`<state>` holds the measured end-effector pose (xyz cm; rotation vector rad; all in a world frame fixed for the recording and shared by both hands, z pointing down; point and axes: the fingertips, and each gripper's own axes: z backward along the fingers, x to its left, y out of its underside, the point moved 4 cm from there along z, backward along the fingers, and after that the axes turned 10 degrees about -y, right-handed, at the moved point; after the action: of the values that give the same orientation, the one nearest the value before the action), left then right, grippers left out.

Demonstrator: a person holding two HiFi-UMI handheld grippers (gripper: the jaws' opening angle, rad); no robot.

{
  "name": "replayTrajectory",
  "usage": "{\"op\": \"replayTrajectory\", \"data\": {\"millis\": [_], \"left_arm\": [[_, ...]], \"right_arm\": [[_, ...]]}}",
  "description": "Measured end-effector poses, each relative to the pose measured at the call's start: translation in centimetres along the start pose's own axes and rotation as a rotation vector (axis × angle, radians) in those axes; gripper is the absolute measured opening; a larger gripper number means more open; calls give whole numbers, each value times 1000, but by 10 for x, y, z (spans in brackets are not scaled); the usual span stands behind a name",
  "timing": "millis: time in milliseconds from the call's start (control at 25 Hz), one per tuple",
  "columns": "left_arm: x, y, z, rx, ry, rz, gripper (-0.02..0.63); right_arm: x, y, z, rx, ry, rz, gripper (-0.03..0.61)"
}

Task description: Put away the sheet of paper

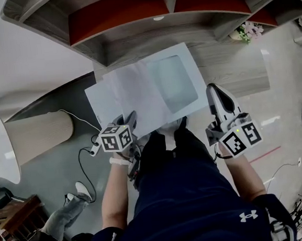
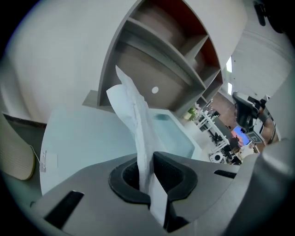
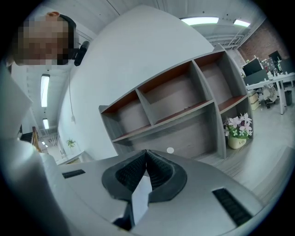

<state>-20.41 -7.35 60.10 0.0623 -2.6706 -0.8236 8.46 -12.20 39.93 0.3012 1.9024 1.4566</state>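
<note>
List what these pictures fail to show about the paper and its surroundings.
- Number of sheets: layers of paper overlap in the head view; the left gripper view shows them edge-on.
- Print on it: washed out in both.
- Paper's gripped corner: head view, hidden by the left gripper.
- Flower pot label: right gripper view, too small.

Matt paper sheet (image 1: 138, 92), shelf (image 1: 133, 40) w/ wood grain

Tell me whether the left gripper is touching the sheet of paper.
Touching. Left gripper view: the left gripper pinches the sheet of paper between its pads.
</note>
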Motion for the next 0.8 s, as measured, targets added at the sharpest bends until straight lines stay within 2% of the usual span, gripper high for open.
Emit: {"op": "replayTrajectory", "data": {"millis": [440, 800], "left_arm": [[38, 21, -28, 95, -67, 98, 40], [39, 24, -30, 131, -90, 105, 40]], "right_arm": [[-9, 11, -3, 25, 22, -20, 12], [-12, 14, 1, 25, 36, -31, 12]]}}
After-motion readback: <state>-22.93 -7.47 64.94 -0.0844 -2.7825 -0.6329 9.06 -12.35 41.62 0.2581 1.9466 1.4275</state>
